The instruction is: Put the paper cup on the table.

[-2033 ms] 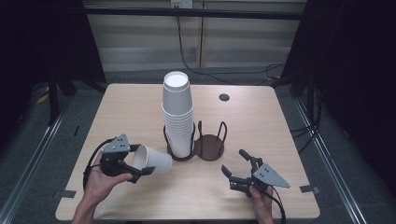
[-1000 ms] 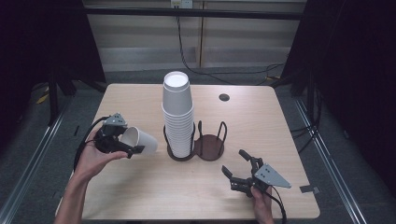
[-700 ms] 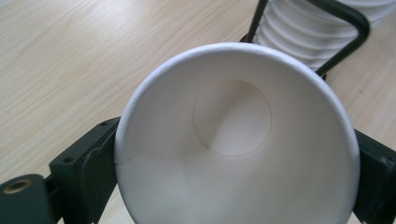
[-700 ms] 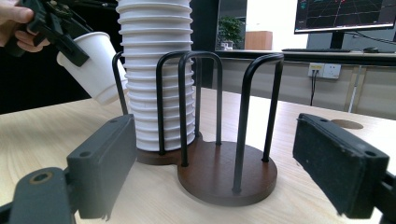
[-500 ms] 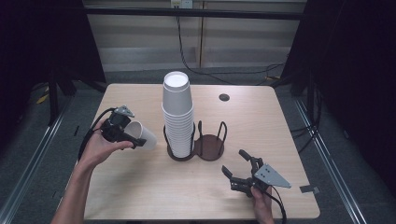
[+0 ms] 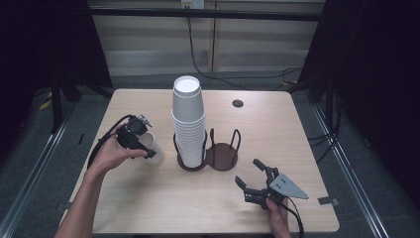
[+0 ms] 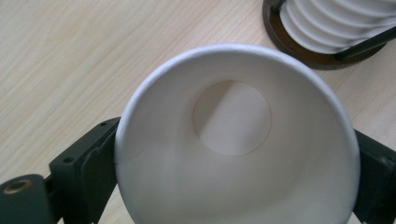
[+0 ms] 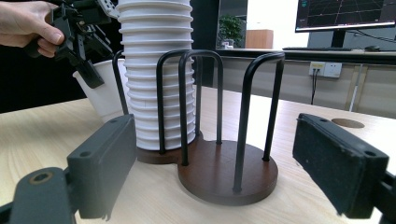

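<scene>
Closest to the person, the right gripper (image 6: 253,182) sits low near the table's (image 6: 148,208) front edge, jaws spread wide with nothing in them. Further in, the left gripper (image 6: 140,147) pinches a white paper cup (image 6: 151,147) by its sides (tilted, probably just off the wood). Past that, the tall cup stack (image 6: 188,124) fills one ring of the dark wire holder (image 6: 221,154).

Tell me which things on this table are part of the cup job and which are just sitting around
In the job:
- paper cup, clamped in the left gripper
- cup stack
- double cup holder, one side empty
- right gripper, open, resting on the table

Lying about:
- round grommet in the tabletop
- cables on the floor
</scene>
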